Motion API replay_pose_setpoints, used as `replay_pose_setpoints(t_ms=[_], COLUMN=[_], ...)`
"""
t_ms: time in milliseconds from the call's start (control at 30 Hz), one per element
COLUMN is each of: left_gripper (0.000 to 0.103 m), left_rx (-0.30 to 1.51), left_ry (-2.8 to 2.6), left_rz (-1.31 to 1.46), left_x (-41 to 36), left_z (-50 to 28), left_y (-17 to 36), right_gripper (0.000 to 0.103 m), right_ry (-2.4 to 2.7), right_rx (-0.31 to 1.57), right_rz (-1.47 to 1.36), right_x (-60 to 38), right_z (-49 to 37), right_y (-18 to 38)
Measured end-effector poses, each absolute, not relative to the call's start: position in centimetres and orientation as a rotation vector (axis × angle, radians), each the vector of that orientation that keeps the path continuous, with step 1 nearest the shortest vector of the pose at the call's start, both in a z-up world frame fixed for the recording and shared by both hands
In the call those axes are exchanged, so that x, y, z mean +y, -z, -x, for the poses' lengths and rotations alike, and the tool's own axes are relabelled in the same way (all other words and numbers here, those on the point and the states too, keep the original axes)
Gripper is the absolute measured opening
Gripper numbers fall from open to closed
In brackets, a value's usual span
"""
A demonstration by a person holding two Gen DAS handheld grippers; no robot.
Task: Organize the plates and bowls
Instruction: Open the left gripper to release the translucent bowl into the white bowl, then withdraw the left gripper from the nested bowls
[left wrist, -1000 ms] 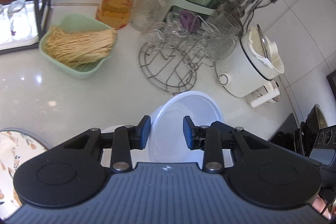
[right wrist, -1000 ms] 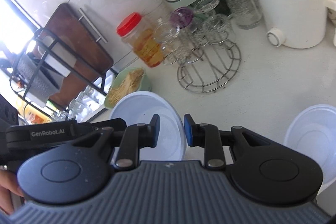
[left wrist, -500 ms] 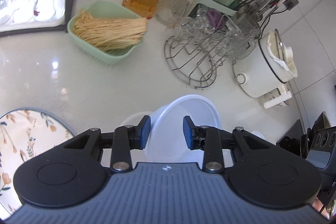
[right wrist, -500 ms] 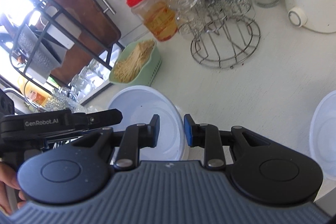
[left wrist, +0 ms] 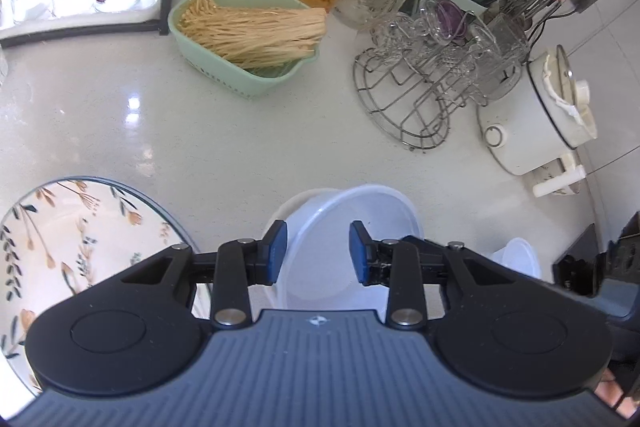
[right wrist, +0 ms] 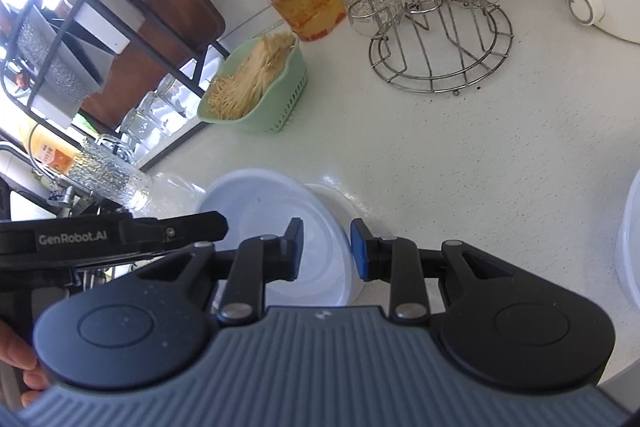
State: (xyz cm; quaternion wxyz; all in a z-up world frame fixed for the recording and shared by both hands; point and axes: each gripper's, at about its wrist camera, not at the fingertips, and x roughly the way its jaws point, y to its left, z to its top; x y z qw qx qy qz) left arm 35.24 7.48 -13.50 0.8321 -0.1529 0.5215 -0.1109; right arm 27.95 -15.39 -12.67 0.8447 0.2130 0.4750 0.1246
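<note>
Left gripper [left wrist: 316, 247] just opening over white bowl [left wrist: 352, 227], right gripper [right wrist: 326, 247] likewise, "GenRobot.AI" legible

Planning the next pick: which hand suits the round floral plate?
Left. The floral plate, absent from the right view, lies beside the left gripper, its jaws just opening, translucent plastic bowl between them.

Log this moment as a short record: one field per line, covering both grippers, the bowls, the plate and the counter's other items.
left gripper: jaws just opened wider, astride the bowl rim, pads clear
right gripper: jaws just opened wider, pads clear
white bowl: nested on another white dish
floral plate: flat, left of bowl
green basket: holds dry noodles
wire rack: carries glasses
</note>
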Motion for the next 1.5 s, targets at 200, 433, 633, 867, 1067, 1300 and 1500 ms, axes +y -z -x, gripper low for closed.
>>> replay_pose_setpoints(t_ms=[200,433,633,867,1067,1300,1500], left_gripper=[0.05,0.05,0.05,0.05,0.05,0.05,0.05], left_rx=[1.084,1.011,0.953,0.91,0.873,0.849,0.859], left_ry=[0.24,0.244,0.268,0.285,0.315,0.349,0.369], left_rz=[0.302,0.196,0.119,0.11,0.095,0.065,0.045], left_x=[7.5,5.9,5.7,6.3,5.0,2.5,0.1], left_z=[-34.3,-31.7,-29.2,-26.0,-24.4,-24.5,-25.7], left_y=[12.3,9.8,7.7,5.5,4.9,5.2,5.9], right_gripper=[0.044,0.044,0.044,0.044,0.043,0.043,0.043], right_ry=[-0.235,-0.197,-0.153,-0.121,-0.083,-0.016,0.036], right_rx=[0.933,0.862,0.788,0.721,0.691,0.667,0.642], right_rz=[-0.408,-0.345,-0.273,-0.239,-0.217,-0.22,-0.219], right_x=[-16.3,-16.7,-16.9,-17.2,-17.9,-19.7,-21.8], right_z=[-26.4,-24.0,-21.7,-18.4,-16.1,-15.4,-15.3], right_y=[10.8,8.7,6.6,4.6,4.3,5.0,5.5])
